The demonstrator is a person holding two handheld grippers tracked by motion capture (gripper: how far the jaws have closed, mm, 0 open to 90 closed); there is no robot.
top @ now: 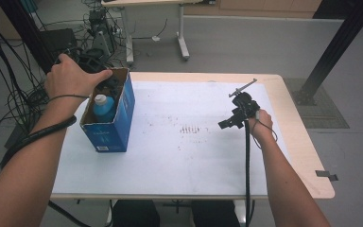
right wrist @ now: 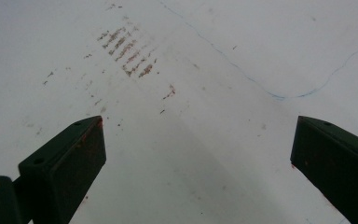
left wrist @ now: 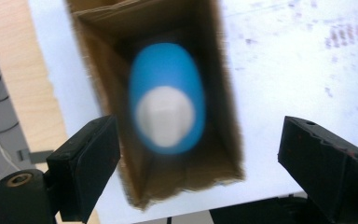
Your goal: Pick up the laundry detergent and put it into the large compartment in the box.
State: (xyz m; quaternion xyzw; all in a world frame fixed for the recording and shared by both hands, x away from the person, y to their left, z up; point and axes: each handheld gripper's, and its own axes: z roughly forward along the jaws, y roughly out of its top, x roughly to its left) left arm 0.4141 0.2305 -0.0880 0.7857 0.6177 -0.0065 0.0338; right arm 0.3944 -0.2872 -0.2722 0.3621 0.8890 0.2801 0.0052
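- Blue plastic bottle with a white cap [left wrist: 166, 112] is standing upright inside the open blue cardboard box [top: 123, 109], so you are hovering your left gripper [left wrist: 198, 154] above, jaws wide.
- Your right gripper [right wrist: 198, 154] is idling wide-jawed over the white table sheet [right wrist: 214, 70].

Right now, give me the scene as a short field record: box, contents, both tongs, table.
box: open-topped blue cardboard box, upright at table's left
contents: blue bottle with white cap, standing inside
left tongs: open, above the box opening, jaws straddling it
right tongs: open, holding nothing, over the white sheet
table: white sheet with brownish marks near centre
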